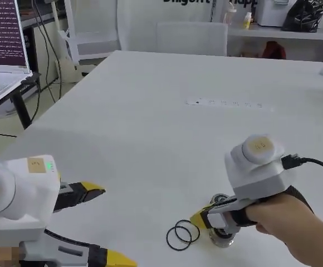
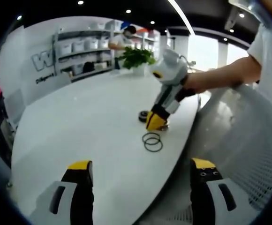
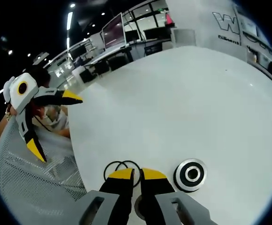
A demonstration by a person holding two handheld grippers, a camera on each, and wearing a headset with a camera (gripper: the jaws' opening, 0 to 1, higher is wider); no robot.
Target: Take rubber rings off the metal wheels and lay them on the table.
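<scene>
The white table [image 1: 150, 111] is mostly bare, so you've got loads of room to put things down. Your left tongs [image 1: 108, 224] are hanging wide open at the near edge with nothing in them, well away from the action. Your right tongs [image 3: 137, 174] are pinched almost closed, tips down just beside the rings. I honestly can't tell if there's any rubber caught between them.

One metal wheel [image 3: 191, 175] sits flat on the table just beside those tips. A second one [image 1: 223, 236] looks to be right under the right tongs, mostly hidden.

Two rubber rings [image 1: 181, 233] are already off, lying overlapped on the table next to the right tongs.

Handling-wise, I'd guess the wheels are dense and stiff but will slide on that smooth top if you just tug. The rings look thin, light and stretchy. So I'd pin the wheel with the left tongs, nip the ring at its outer edge and peel it up and over.
</scene>
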